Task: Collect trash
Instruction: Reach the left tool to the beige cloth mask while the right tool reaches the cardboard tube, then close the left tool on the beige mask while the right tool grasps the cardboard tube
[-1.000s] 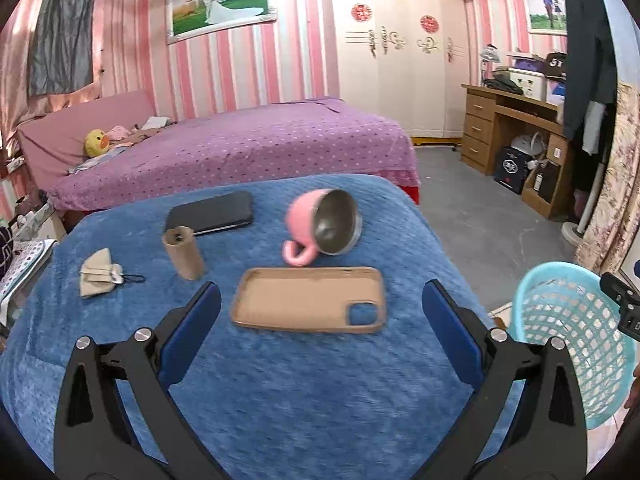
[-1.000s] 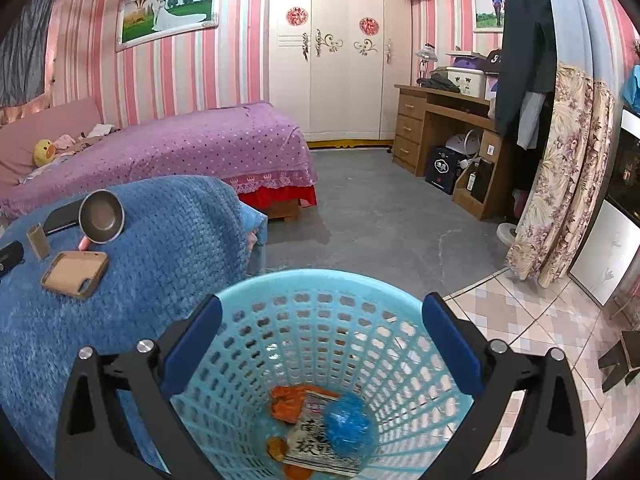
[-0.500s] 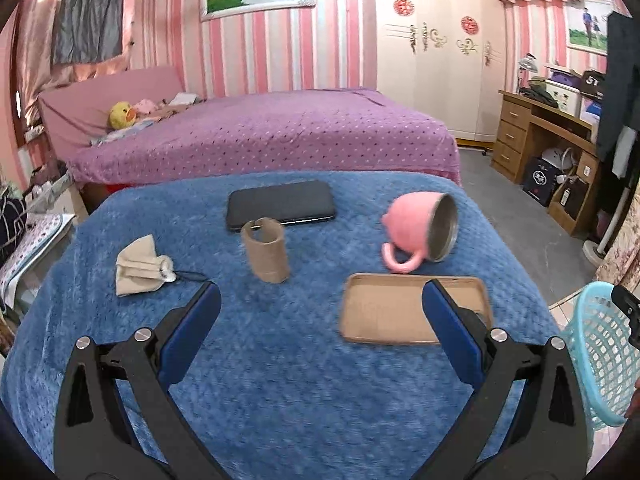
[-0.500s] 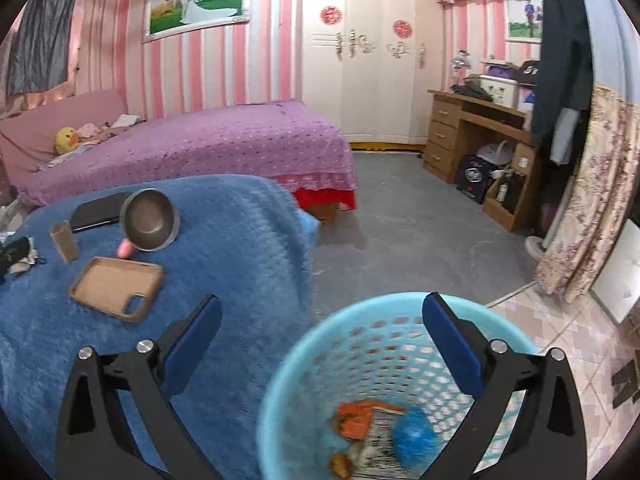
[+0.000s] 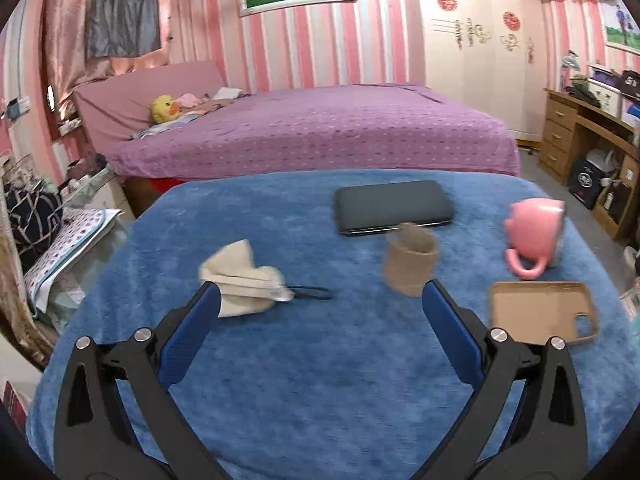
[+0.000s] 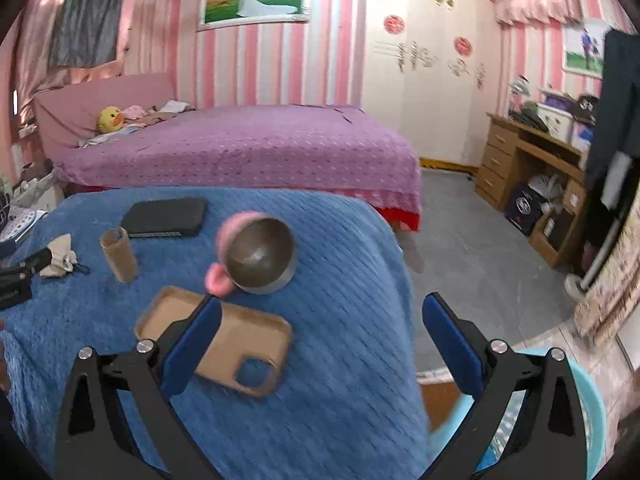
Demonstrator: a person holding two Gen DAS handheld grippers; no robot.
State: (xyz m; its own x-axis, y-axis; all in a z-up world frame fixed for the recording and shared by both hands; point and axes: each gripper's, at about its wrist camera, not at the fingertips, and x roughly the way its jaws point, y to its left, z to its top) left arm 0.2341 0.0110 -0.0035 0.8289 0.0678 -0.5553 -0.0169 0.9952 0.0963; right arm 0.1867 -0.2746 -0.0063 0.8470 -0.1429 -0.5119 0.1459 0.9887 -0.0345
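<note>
On the blue blanket lie a crumpled beige face mask [image 5: 244, 278] and an upright cardboard tube [image 5: 410, 266]. My left gripper [image 5: 320, 300] is open above the blanket, its left finger [image 5: 192, 328] just in front of the mask and its right finger near the tube. My right gripper [image 6: 320, 312] is open and empty over the blanket's right edge. In the right wrist view the mask [image 6: 60, 258] and tube [image 6: 119, 255] sit far left. The light-blue basket [image 6: 592, 412] shows at the lower right behind my right finger; its contents are hidden.
A pink mug [image 5: 536, 236] lies on its side beside a tan phone case [image 5: 544, 316] and a dark phone [image 5: 394, 206]. A purple bed [image 5: 320, 128] stands behind. A wooden desk [image 6: 532, 168] and grey floor [image 6: 472, 248] are to the right.
My left gripper swung left from the phone case toward the mask and tube. My right gripper turned left, away from above the basket toward the blanket.
</note>
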